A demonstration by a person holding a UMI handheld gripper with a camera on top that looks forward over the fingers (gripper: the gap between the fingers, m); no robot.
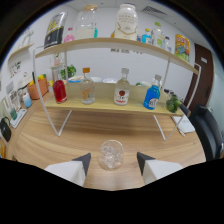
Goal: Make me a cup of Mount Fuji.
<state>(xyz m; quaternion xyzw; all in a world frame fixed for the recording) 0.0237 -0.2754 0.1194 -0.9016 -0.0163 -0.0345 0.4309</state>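
A clear glass with ice cubes in it stands on the wooden table, between my fingertips, with a gap at either side. My gripper is open; its two pale fingers point toward a white-framed wooden shelf. On the shelf's lower board stand a red-liquid bottle, an amber bottle, a red-labelled bottle and a blue bottle.
The upper board carries several jars, bottles and boxes. An orange cup and small items sit left of the shelf. Green fruit-like items lie at the shelf's right end, and a dark chair stands beyond it.
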